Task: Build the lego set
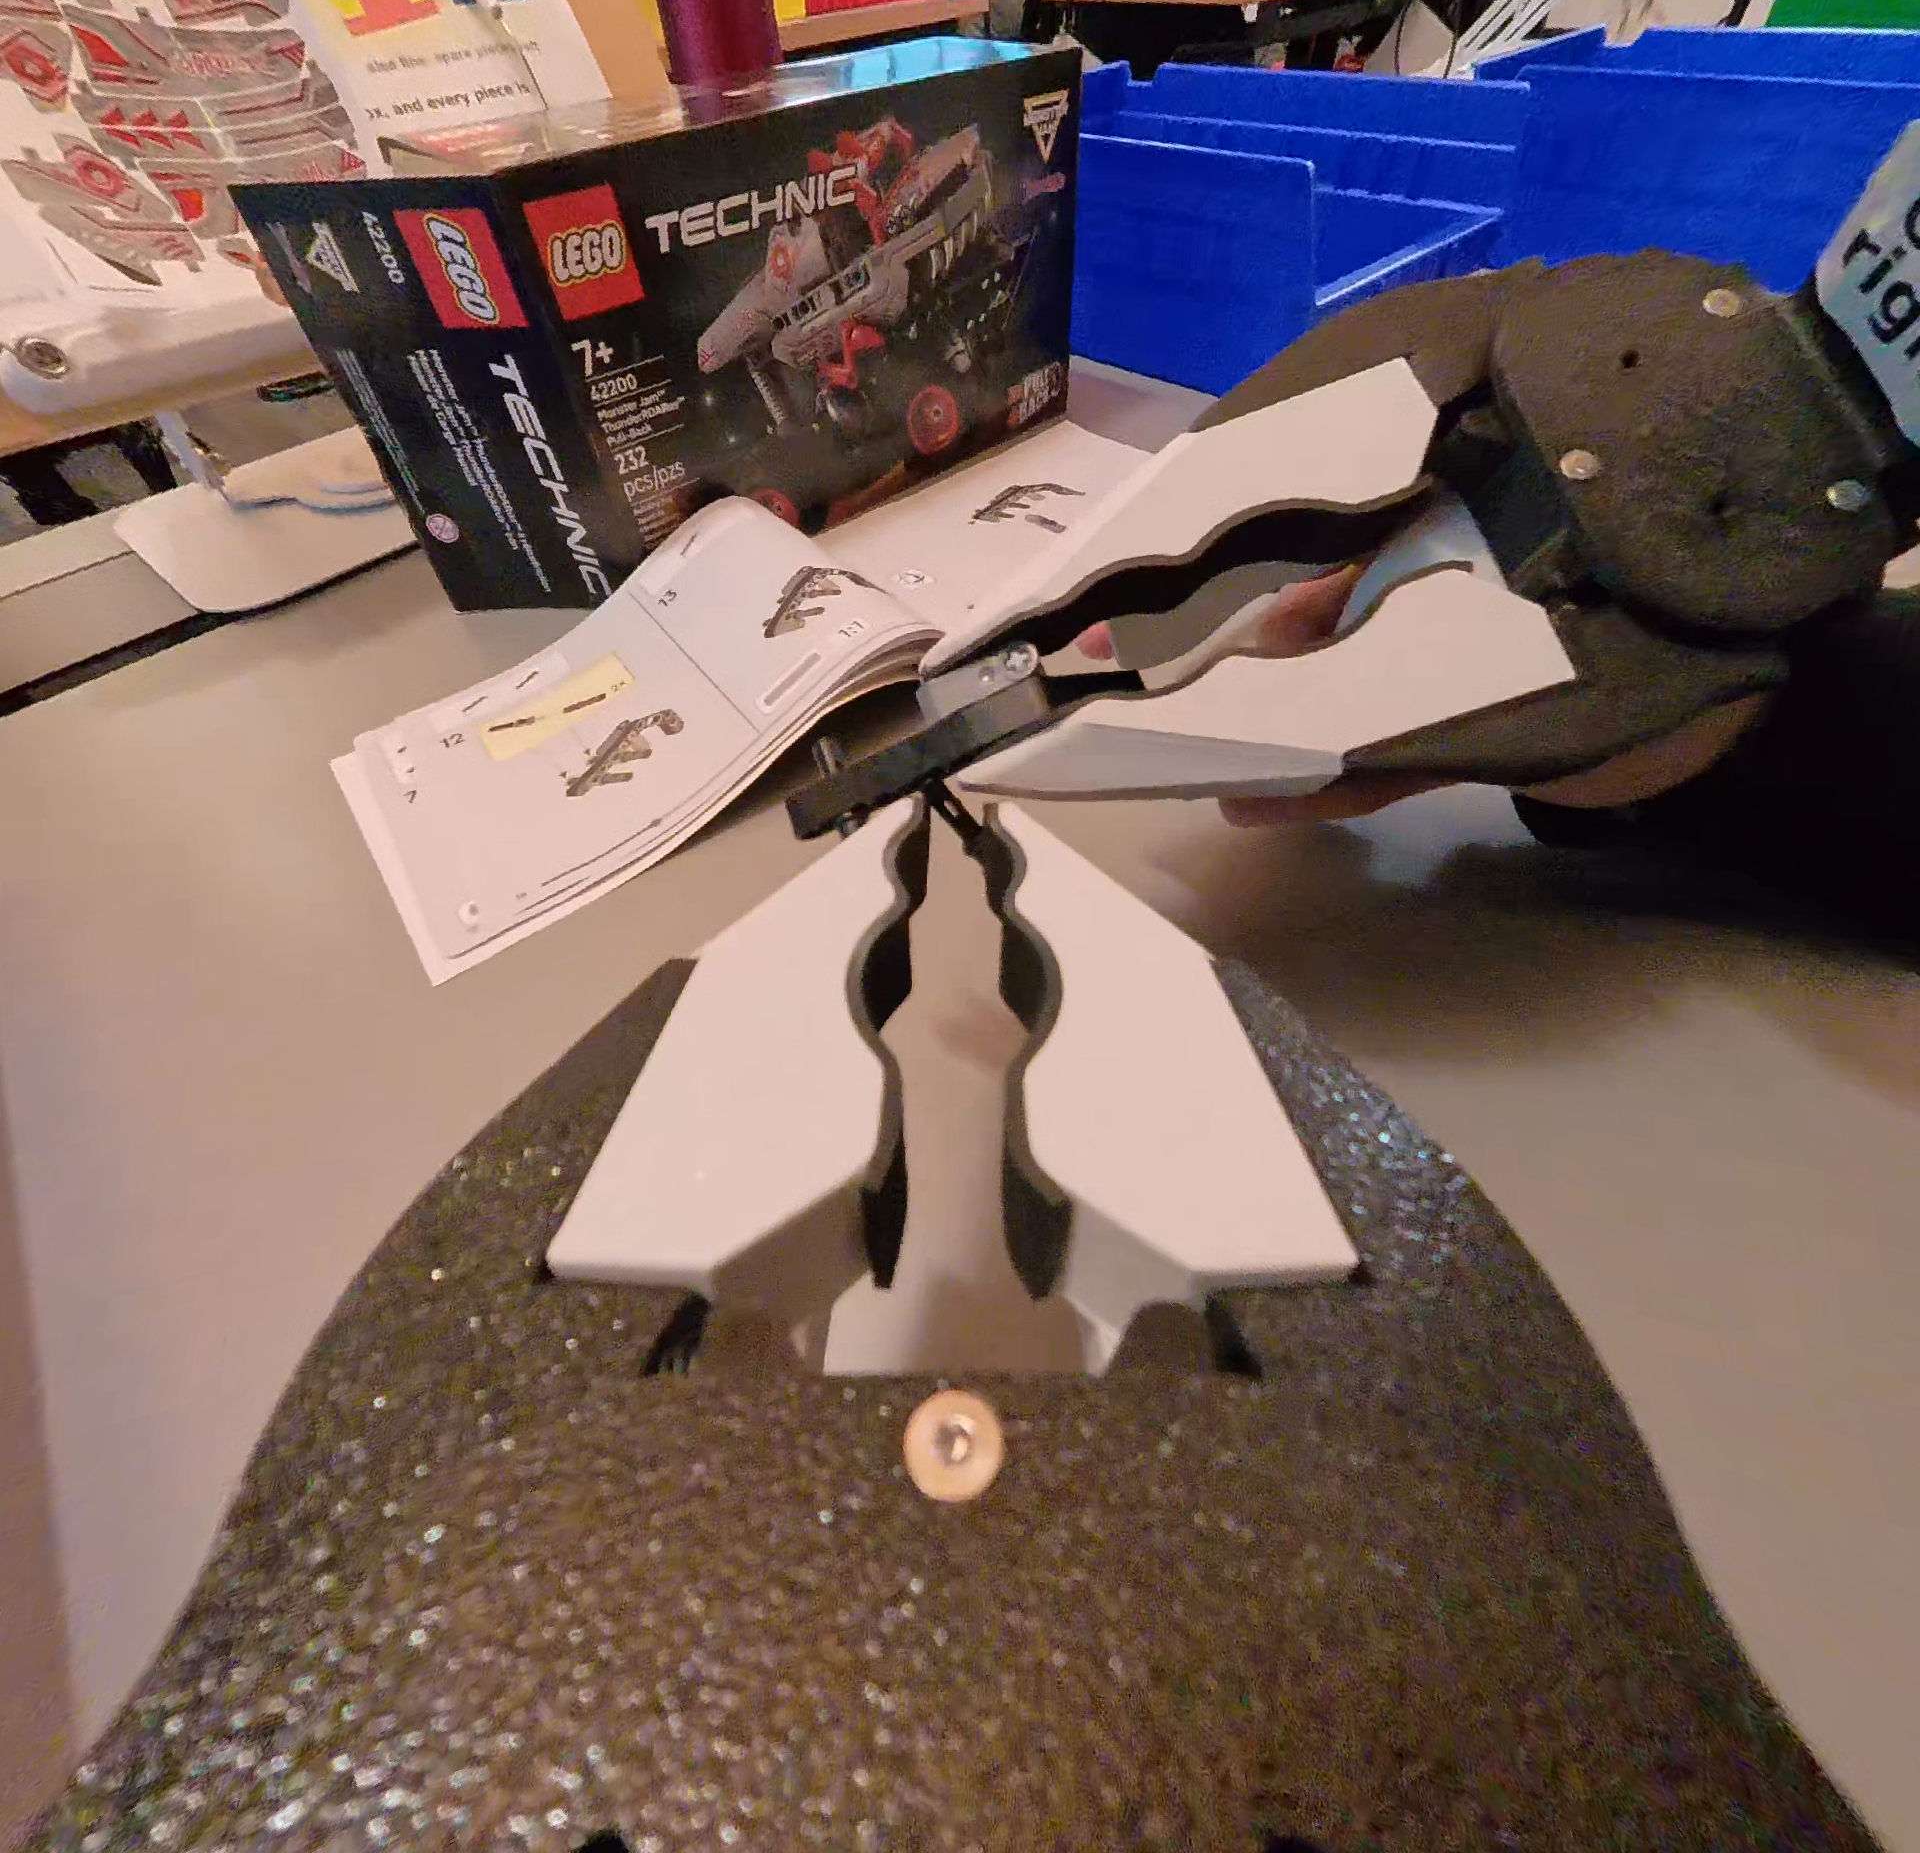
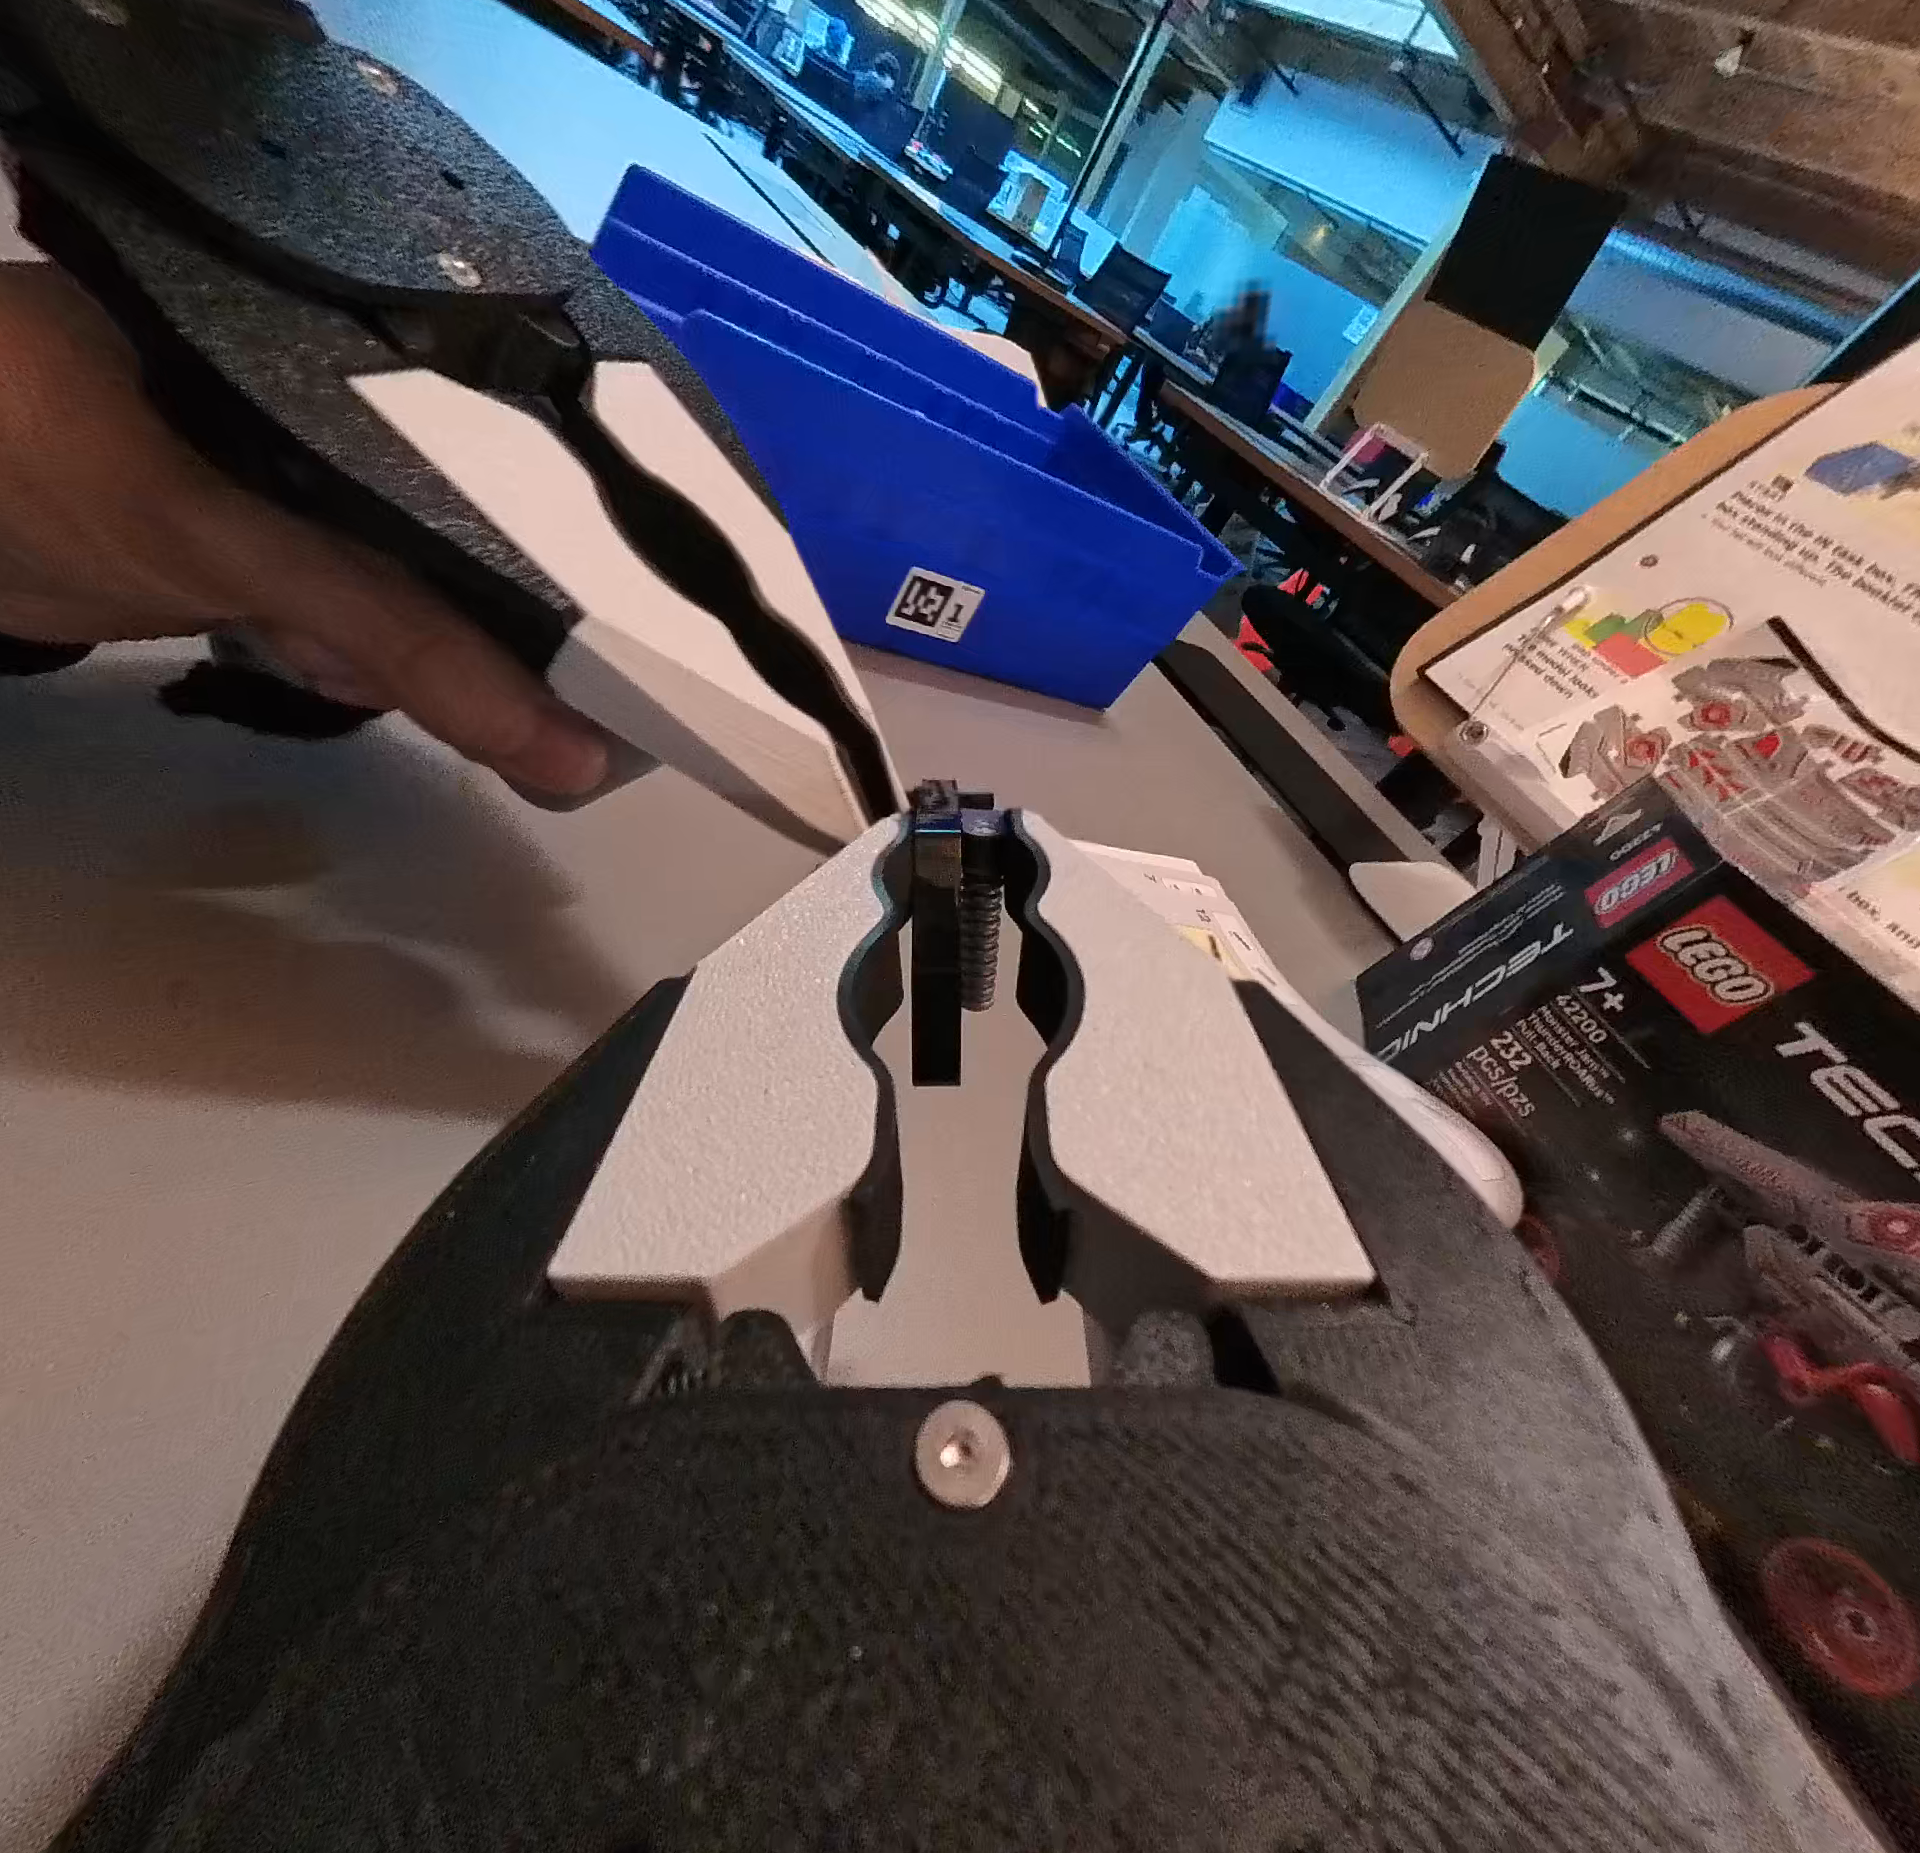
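Speckled black plastic fills the foreground of the left wrist view, where the left tongs (image 1: 951, 816) narrow to a point, their white wavy-edged fingers nearly pressed together and pinching a thin black pin (image 1: 954, 816) that hangs from the lego assembly (image 1: 883, 780). That assembly, a flat black beam topped by a grey block and a pale cross-holed piece, is held above the desk (image 1: 260, 1076) in the right tongs (image 1: 935, 676), which come in from the right and clamp on it. In the right wrist view the same tongs (image 2: 951, 816) grip the black beam (image 2: 935, 951) edge-on, a ribbed dark spring-like part just beside it between the fingers. Smooth grey desk surface lies open to the left and below both tools. Just behind the assembly an instruction booklet (image 1: 582, 754) lies open with curling pages, and a glossy dark lego box (image 1: 727, 349) stands behind it. Blue plastic bins (image 1: 1299, 234) line the far right edge, and a printed sheet on a board (image 1: 156, 120) stands at the far left.
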Tool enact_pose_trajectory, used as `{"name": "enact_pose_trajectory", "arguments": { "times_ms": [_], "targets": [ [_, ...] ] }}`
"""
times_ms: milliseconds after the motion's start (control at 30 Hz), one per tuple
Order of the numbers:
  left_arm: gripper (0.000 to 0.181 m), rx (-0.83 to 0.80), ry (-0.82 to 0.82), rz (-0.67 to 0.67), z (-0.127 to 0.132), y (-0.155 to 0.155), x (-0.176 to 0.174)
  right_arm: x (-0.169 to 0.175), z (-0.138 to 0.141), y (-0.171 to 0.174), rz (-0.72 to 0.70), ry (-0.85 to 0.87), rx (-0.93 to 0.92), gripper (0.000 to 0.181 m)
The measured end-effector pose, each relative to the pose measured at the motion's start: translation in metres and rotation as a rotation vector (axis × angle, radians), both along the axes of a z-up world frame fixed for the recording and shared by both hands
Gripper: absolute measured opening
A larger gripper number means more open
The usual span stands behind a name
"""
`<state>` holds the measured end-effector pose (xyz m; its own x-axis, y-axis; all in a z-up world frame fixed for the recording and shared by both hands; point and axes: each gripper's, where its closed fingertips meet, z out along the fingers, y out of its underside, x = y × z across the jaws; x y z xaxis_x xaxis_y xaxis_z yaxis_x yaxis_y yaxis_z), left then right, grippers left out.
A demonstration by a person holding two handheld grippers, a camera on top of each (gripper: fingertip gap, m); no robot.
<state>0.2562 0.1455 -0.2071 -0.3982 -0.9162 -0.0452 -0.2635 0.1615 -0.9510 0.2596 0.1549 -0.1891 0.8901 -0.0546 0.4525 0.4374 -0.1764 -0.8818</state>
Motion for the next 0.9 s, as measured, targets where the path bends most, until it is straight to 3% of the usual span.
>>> {"name": "enact_pose_trajectory", "arguments": {
  "times_ms": [33,167,400,600,800,900],
  "targets": [
    [0.008,0.007,-0.005,0.001,0.0,-0.001,0.0,0.001,0.0,0.0,0.001,0.01,-0.002,0.014],
    [0.013,0.038,-0.03,-0.011,0.002,-0.004,0.0,0.003,0.001,-0.002,0.008,0.081,0.014,0.014],
    [0.0,0.061,0.027,-0.001,-0.007,0.001,0.0,0.002,-0.012,0.0,0.036,0.172,-0.036,0.014],
    [0.007,0.136,0.241,-0.156,-0.03,-0.007,-0.018,0.038,-0.023,-0.014,-0.134,0.114,-0.137,0.013],
    [0.017,0.16,0.287,-0.253,-0.042,-0.011,-0.024,0.06,-0.018,-0.027,-0.199,0.233,-0.089,0.013],
    [0.019,0.311,0.247,-0.298,-0.048,-0.009,-0.021,0.062,-0.017,-0.029,-0.198,0.262,-0.077,0.013]
  ]
}}
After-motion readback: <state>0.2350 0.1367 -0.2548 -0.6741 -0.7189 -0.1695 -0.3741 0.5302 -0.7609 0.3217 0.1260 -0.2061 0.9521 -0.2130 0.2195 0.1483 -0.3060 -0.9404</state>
